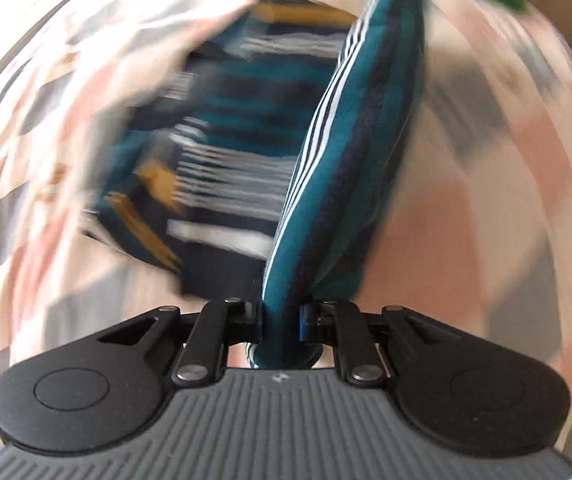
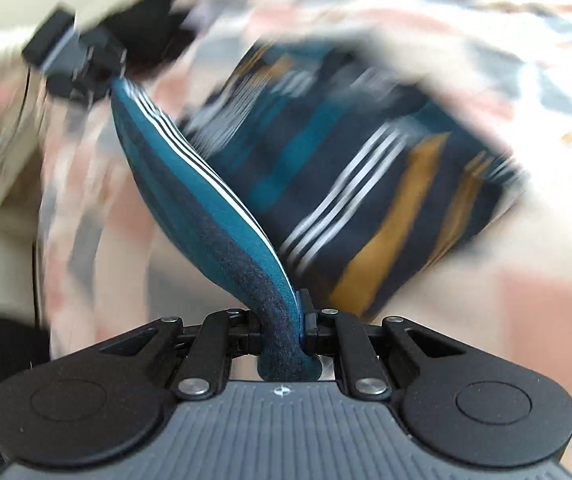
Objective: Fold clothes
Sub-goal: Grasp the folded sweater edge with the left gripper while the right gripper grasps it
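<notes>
Teal, navy and white striped knit garment with mustard bands (image 1: 349,140) (image 2: 206,200): one edge pulled taut into a raised ridge, pinched at both ends. Rest of it lies rumpled on the pink, grey and white patterned bedsheet (image 1: 485,168) (image 2: 525,304) (motion-blurred, details unclear).
</notes>
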